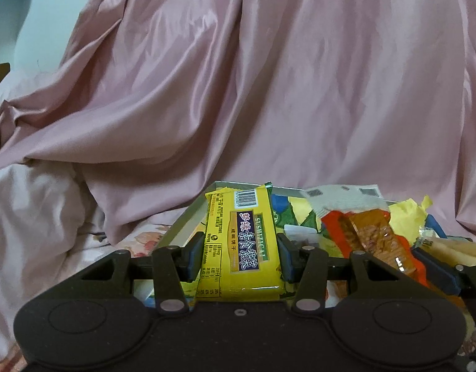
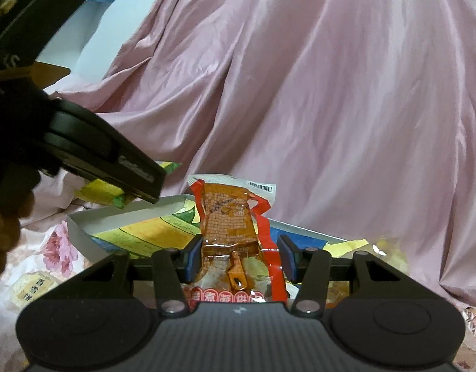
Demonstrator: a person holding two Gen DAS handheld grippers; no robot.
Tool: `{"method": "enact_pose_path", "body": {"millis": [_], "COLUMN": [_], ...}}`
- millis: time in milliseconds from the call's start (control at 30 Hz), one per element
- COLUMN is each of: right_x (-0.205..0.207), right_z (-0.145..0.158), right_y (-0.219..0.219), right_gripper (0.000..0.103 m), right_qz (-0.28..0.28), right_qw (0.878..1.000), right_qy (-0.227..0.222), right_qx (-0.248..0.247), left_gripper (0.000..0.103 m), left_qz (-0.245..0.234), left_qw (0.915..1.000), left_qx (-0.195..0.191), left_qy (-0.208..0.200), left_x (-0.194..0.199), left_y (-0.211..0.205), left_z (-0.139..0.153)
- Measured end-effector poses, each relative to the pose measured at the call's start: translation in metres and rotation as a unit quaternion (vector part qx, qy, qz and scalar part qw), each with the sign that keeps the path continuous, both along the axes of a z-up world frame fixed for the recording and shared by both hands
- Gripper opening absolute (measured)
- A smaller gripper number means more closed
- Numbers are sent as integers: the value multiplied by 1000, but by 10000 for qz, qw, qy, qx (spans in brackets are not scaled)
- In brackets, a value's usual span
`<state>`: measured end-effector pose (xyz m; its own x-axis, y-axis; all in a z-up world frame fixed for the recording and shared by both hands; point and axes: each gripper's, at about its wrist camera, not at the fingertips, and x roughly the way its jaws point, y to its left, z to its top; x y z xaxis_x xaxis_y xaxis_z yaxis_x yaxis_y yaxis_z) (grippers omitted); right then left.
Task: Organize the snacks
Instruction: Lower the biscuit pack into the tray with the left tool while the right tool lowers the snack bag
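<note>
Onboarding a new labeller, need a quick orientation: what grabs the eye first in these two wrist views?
In the left wrist view, the bright yellow rectangular biscuit packet stands clamped in the left gripper, above a shallow white cardboard box of mixed snacks. In the right wrist view, the orange-and-red clear plastic snack pouch sits gripped in the right gripper over the same box. Behind both, a shiny pink satin sheet fills the background.

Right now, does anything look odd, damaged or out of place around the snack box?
Nothing looks damaged or spilled. The left gripper clamps a yellow biscuit pack and the right gripper an orange-red snack pouch, both above the shallow box. One small packet lies outside it on the floral sheet.
</note>
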<state>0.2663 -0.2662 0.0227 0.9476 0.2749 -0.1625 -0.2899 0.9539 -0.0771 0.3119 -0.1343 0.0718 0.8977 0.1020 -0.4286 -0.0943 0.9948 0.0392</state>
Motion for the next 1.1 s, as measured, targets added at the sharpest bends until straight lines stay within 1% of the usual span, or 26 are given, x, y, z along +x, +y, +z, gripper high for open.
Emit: {"method": "enact_pose_path", "body": {"millis": [133, 267, 333, 367, 400, 567, 667, 767, 867, 933, 1000, 1033, 1100], "right_x": [7, 11, 13, 14, 15, 22, 21, 19, 19, 19, 18, 18, 17], "right_z": [1, -1, -1, -1, -1, -3, -3, -3, -3, -3, -3, -3, -3], "right_y": [-2, -1, 0, 0, 0, -3, -2, -2, -2, -2, -1, 0, 0], "right_gripper": [56, 56, 53, 42, 29, 29, 30, 33, 34, 36, 38, 41, 44], "right_qz": [-15, 19, 56, 79, 60, 21, 44, 72, 83, 85, 98, 106, 115], "right_qw": [10000, 9999, 9998, 9997, 9996, 9989, 9989, 9989, 9988, 9988, 9989, 9989, 9990], "right_qy": [43, 115, 171, 209, 261, 460, 467, 463, 473, 473, 458, 451, 439], "right_qx": [81, 44, 29, 19, -1, 64, 72, 68, 75, 72, 58, 48, 36], "left_gripper": [50, 50, 50, 50, 50, 50, 50, 51, 51, 55, 62, 64, 72], "left_qz": [64, 136, 171, 187, 192, 256, 266, 250, 274, 268, 297, 317, 371], "left_qw": [9999, 9994, 9990, 9987, 9984, 9971, 9965, 9958, 9956, 9955, 9955, 9955, 9954], "left_qx": [-54, -235, -303, -350, -403, -541, -588, -657, -687, -708, -714, -721, -752], "left_qy": [89, 217, 286, 321, 352, 472, 528, 595, 575, 567, 539, 517, 469], "left_x": [8, 13, 16, 17, 18, 20, 19, 19, 18, 17, 16, 14, 11], "left_y": [2, 6, 9, 10, 11, 15, 15, 17, 18, 20, 22, 23, 26], "left_z": [-8, -17, -21, -23, -24, -30, -33, -36, -36, -35, -34, -32, -30]}}
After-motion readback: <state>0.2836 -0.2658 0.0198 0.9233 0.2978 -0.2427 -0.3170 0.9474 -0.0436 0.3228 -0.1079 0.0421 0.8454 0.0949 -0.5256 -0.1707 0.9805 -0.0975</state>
